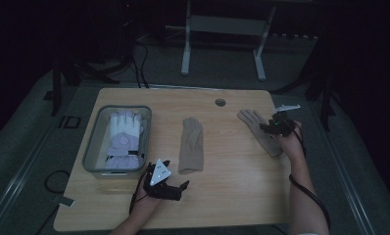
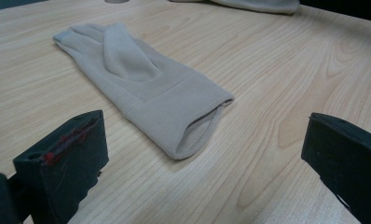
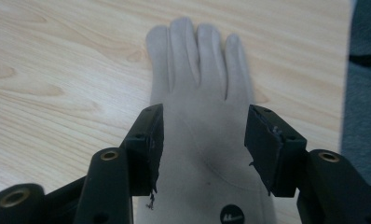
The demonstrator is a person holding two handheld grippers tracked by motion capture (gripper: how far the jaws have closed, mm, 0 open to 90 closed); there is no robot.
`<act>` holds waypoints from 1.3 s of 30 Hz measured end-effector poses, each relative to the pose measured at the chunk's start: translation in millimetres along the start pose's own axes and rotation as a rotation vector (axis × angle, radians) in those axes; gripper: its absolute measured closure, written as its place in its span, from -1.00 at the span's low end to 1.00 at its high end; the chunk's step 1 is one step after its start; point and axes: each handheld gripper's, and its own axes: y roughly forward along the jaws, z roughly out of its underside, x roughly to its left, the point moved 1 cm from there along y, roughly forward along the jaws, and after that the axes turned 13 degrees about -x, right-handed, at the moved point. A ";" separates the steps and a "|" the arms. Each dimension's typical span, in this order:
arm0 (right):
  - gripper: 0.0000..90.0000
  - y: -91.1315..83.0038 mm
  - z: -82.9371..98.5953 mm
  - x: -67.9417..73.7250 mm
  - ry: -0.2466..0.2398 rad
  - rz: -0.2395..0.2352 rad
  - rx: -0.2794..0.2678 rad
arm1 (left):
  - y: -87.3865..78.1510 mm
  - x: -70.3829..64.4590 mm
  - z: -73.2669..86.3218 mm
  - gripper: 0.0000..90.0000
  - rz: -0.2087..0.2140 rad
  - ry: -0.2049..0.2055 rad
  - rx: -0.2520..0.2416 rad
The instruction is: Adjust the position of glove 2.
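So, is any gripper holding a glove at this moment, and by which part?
No, nothing is held. The right gripper is open over the palm of the beige glove; the left gripper is open, apart from the cuff of the other beige glove.

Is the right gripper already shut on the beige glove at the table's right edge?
No: the right gripper is open, straddling the flat beige fabric glove.
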 end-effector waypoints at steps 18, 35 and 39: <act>0.81 24.9 21.8 0.8 0.033 0.045 0.060 | -2.1 3.3 0.2 -0.99 -0.002 -0.032 -0.015; 0.83 -38.1 12.2 61.4 0.277 0.148 -0.145 | -1.8 3.3 0.2 -0.99 -0.006 -0.026 -0.015; 0.83 -48.4 13.9 76.6 0.271 0.178 -0.142 | -2.4 3.0 0.1 -0.99 -0.006 -0.024 -0.017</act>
